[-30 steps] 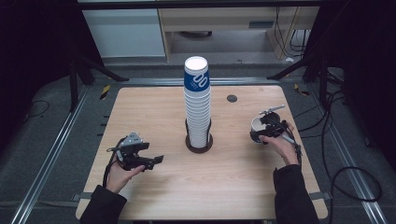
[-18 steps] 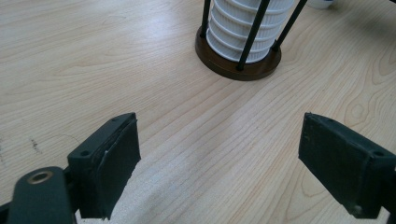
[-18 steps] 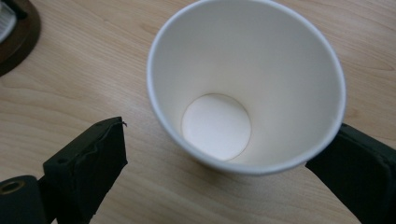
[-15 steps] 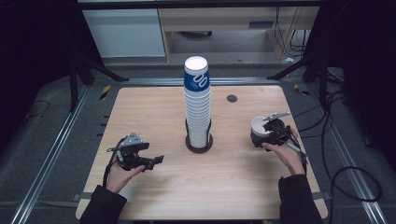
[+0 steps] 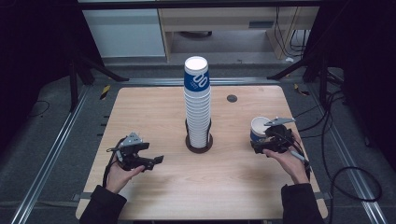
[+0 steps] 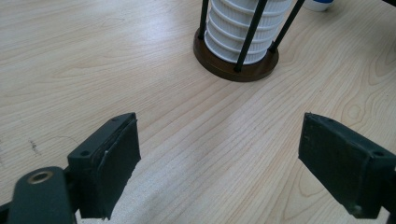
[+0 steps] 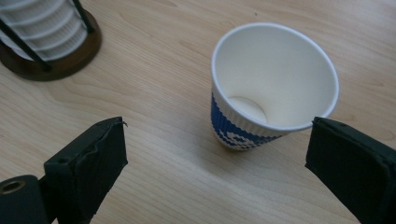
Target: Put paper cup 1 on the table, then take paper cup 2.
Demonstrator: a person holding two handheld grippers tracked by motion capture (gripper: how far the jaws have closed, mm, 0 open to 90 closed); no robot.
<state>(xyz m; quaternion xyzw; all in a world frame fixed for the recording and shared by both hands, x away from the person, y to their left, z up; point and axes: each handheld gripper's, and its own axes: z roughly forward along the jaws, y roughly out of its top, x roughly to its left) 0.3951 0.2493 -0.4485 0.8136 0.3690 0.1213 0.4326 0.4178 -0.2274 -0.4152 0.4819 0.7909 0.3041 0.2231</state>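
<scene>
A single white paper cup with a blue ribbed band [image 5: 259,127] [image 7: 273,88] stands upright and empty on the right side of the wooden table [image 5: 233,186]. My right gripper [image 5: 262,142] [image 7: 224,168] is just behind it and open. Its jaws have just been closing slightly, and the cup stands ahead of them with neither pad touching it. A tall stack of the same cups [image 5: 197,102] [image 6: 233,28] rises from a dark round holder [image 5: 199,143] [image 6: 233,65] at the table's centre. My left gripper [image 5: 156,161] [image 6: 233,163] rests low at the near left, open over bare wood.
A small black round plug [image 5: 231,98] sits in the tabletop at the back right. Metal frame rails [image 5: 51,154] run along both sides of the table. Cables [image 5: 345,172] trail on the floor at the right. A pale cabinet [image 5: 126,32] stands behind the table.
My right gripper has drawn back from the single cup toward the near edge. The cup now stands free on the table. The left gripper has stayed still.
</scene>
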